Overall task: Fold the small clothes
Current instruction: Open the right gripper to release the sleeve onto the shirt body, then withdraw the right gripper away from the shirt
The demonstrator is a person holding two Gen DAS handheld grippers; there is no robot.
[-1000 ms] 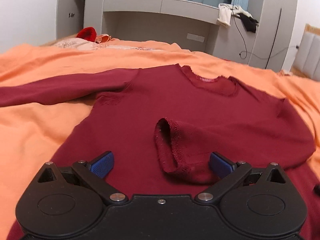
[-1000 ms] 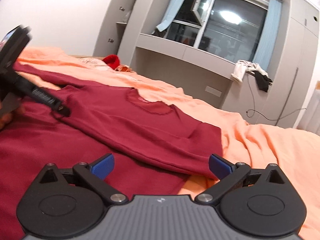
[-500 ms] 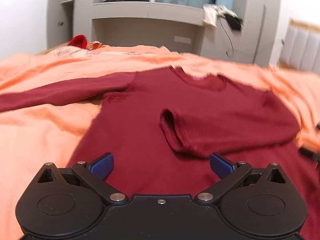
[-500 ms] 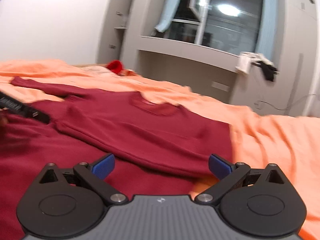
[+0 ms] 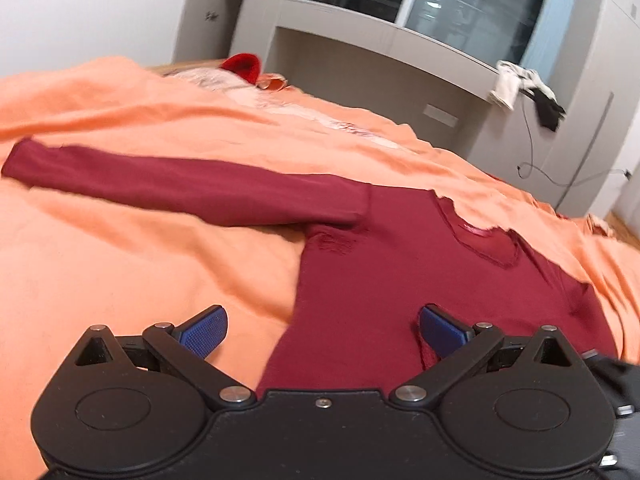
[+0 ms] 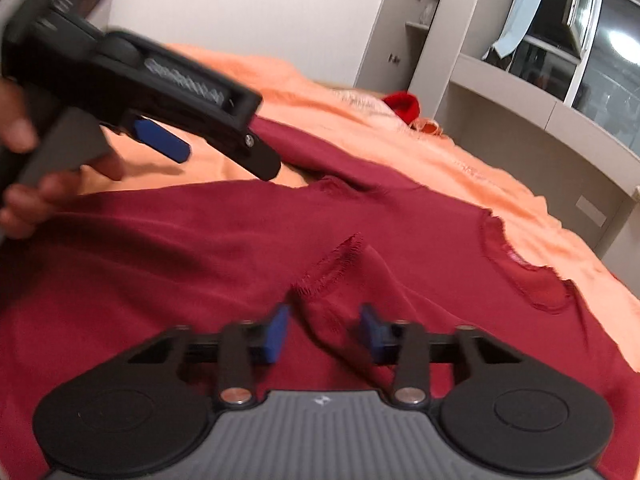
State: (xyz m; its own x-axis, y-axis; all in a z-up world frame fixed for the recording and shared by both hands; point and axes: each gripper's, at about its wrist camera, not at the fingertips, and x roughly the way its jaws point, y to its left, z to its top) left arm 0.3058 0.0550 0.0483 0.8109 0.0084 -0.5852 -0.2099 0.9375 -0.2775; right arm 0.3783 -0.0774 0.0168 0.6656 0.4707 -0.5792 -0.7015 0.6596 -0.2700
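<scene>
A dark red long-sleeved sweater [image 5: 400,276] lies flat on an orange bedsheet [image 5: 132,280]. One sleeve [image 5: 180,188] stretches out to the left. The other sleeve is folded across the body, and its cuff [image 6: 332,276] stands bunched up between the blue pads [image 6: 276,334] of my right gripper [image 6: 324,334]. That gripper's jaws are closing and pinch the cuff. My left gripper [image 5: 324,330] hangs open over the sweater's left side edge with nothing gripped. In the right wrist view the left gripper [image 6: 212,152] sits at upper left, held by a hand [image 6: 20,168].
A red item [image 5: 242,66] and pale cloth lie at the bed's far end. Behind stand grey cabinets, a shelf [image 5: 380,32] under a window and draped clothes [image 5: 520,88] with a dangling cable. Bare orange sheet spreads to the left of the sweater.
My right gripper swung left from the sweater's right edge to the folded cuff, and its jaws narrowed around it. My left gripper drew back leftwards off the cuff and rolled, still open.
</scene>
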